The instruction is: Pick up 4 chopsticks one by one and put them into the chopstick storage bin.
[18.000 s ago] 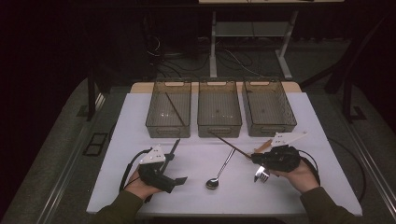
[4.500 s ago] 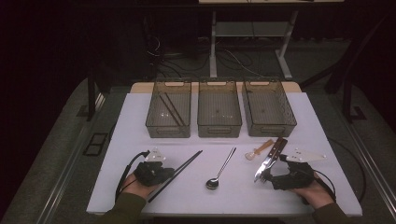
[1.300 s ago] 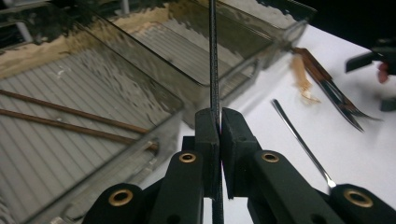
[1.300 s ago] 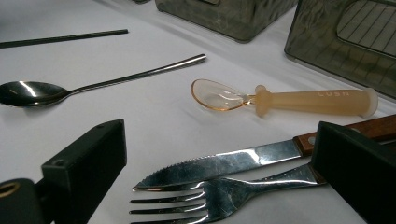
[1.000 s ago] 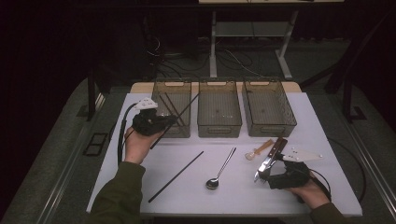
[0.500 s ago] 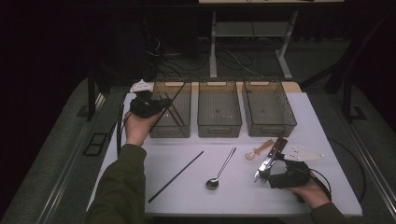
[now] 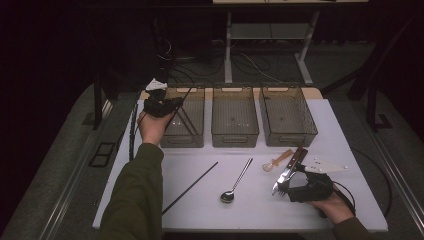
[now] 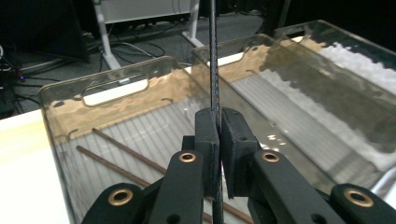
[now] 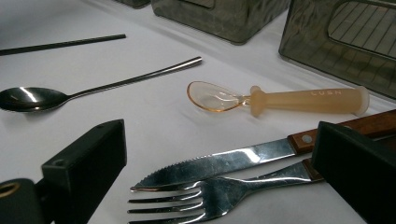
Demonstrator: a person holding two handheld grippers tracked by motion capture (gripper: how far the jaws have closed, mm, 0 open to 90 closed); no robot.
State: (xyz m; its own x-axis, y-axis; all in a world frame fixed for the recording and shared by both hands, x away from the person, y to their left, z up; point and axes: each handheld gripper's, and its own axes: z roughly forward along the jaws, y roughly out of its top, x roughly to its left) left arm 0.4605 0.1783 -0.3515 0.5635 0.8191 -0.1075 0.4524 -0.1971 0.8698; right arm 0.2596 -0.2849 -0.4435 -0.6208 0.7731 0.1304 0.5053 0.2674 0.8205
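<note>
Left claw (image 8: 218, 135) clamped on a black chopstick (image 8: 214, 56) over the left bin (image 7: 186, 120) — right claw (image 9: 224, 182) wide open

Black chopstick (image 8: 214, 56) cut off by top edge; knife (image 9: 243, 163) handle hidden behind right tool jaw.

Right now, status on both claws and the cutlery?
Left claw shut on black chopstick over the left bin. Right claw open around knife and fork. Nothing in the way.
</note>
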